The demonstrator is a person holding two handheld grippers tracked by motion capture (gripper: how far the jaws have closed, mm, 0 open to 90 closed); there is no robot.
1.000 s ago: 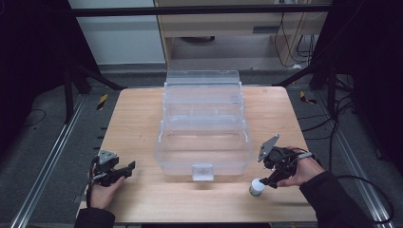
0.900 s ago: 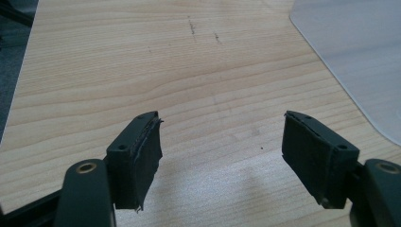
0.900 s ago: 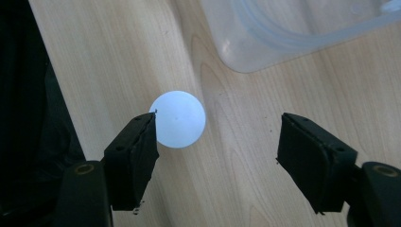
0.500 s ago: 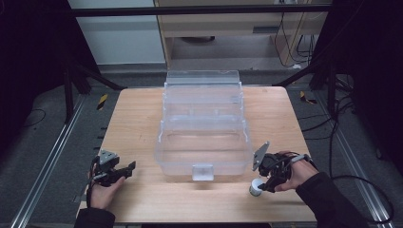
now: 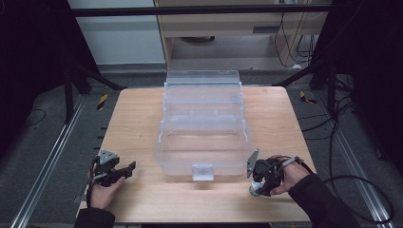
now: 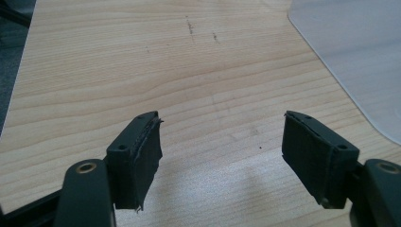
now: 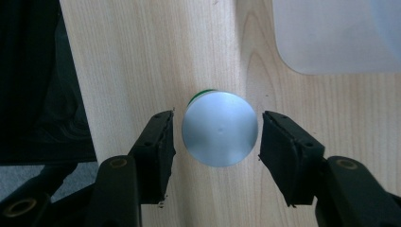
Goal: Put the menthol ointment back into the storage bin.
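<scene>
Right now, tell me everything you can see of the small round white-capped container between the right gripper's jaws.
The small round white-capped container stands upright on the wooden table, near its front right edge, beside the clear plastic box. Its smooth, pale top looks like plastic; a green rim peeks out behind. The right gripper has been closing round it, narrow gaps remaining on both sides.

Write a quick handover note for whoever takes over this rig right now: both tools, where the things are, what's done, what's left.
Right tool: over the white cap at the table's near right edge, jaws just closing around it, small gaps still showing on both sides, so not gripped yet.
Left tool: open, holding nothing, over bare table at near left.
Clear box: mid-table, apparently open and empty.
Done: right tool lined up on the cap.
Left: finish the grip and lift; probably the cap goes in the box.
</scene>
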